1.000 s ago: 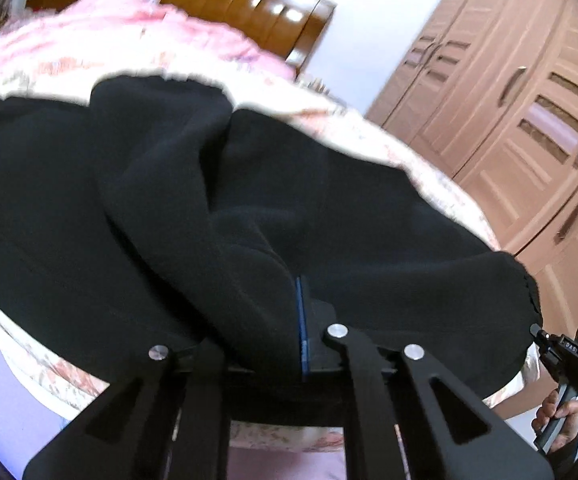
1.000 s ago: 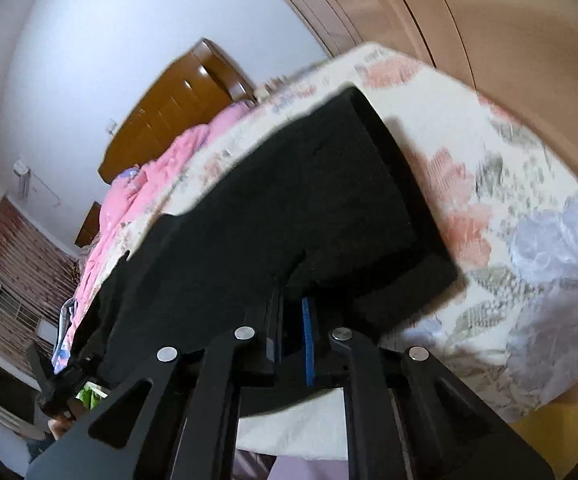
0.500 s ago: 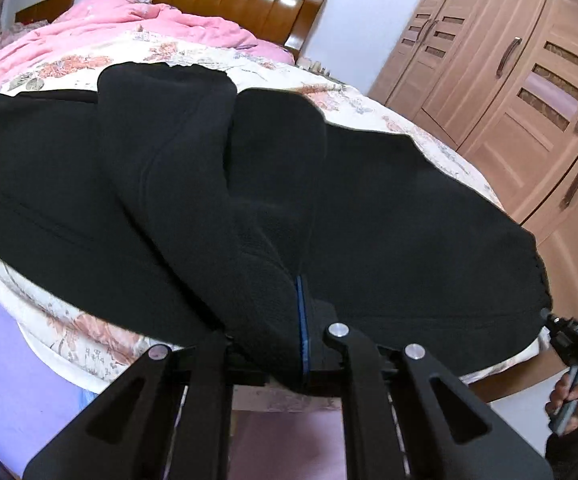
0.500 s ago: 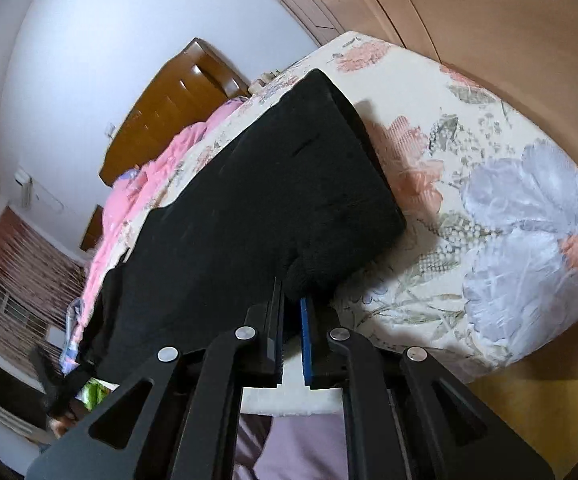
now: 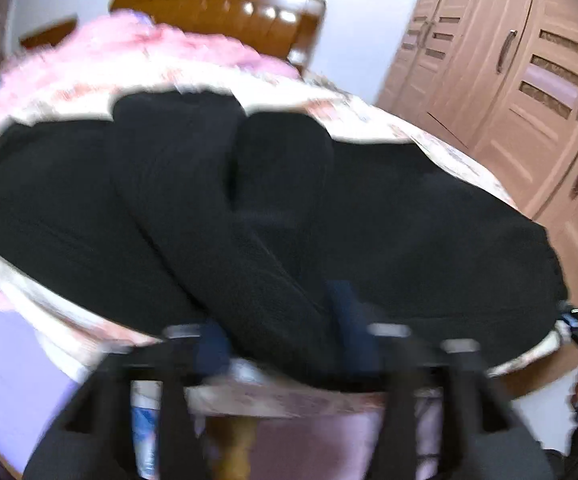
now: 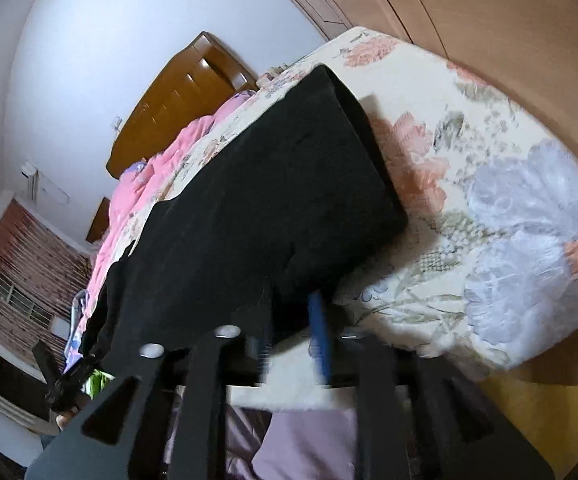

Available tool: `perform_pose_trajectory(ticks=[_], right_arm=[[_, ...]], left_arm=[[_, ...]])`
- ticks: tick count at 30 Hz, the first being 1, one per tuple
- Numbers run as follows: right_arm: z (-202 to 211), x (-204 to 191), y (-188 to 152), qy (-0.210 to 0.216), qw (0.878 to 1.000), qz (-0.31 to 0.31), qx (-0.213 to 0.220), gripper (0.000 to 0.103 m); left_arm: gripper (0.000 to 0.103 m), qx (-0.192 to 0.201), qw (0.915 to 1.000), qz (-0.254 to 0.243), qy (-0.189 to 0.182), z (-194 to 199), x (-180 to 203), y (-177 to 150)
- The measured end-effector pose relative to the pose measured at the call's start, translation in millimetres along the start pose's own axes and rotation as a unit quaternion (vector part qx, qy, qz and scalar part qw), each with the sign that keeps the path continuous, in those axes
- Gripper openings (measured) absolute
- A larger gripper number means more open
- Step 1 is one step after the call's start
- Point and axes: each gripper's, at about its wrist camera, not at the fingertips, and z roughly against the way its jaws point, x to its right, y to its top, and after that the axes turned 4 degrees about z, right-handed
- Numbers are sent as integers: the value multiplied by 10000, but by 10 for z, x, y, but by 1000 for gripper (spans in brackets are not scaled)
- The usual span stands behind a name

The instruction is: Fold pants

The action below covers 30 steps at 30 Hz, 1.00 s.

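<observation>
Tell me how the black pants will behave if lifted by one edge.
Likely floppy: the black pants drape in soft ridges over the bed. Probably not slippery; the fabric looks fuzzy and thick. Folded layers may slide apart.

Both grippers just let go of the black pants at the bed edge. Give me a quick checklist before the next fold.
1. Left gripper released: ok, jaws opening, a fold of the pants between them, pads apart from it.
2. Right gripper released: ok, jaws opening, pants corner between the pads.
3. Pants resting on the bed: ok, near edge reaches the mattress edge.
4. Fold lying flat: not ok, a raised ridge runs up the middle in the left view.
5. Far edges aligned: cannot tell, blurred.
</observation>
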Motion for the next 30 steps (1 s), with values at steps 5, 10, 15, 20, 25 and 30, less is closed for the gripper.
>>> perform_pose_trajectory(ticks=[5,10,15,20,25,30], right_arm=[[282,-410,70,-404,9927,949,627,75],[-289,-980,335,-271,9811,1875,394,86],[-886,-815,375,-856,9770,1915,-379,88],[-732,-834,388,-900,9766,1890,-495,88],[-688,-1415,710,-569,9754,2129,-19,88],[-1224,-1959,748,-230,9663,2545,-318,88]], left_arm=[[90,1118,9918,-334,526,541,105,195],[92,676,9898,-1248,70,280,810,536],[93,140,9914,-1299,-73,-92,1144,553],[93,81,9942,-999,401,-215,650,677],[97,-301,9943,-64,1017,-423,-121,1539],[94,-1194,9785,-866,1440,-1181,36,1895]])
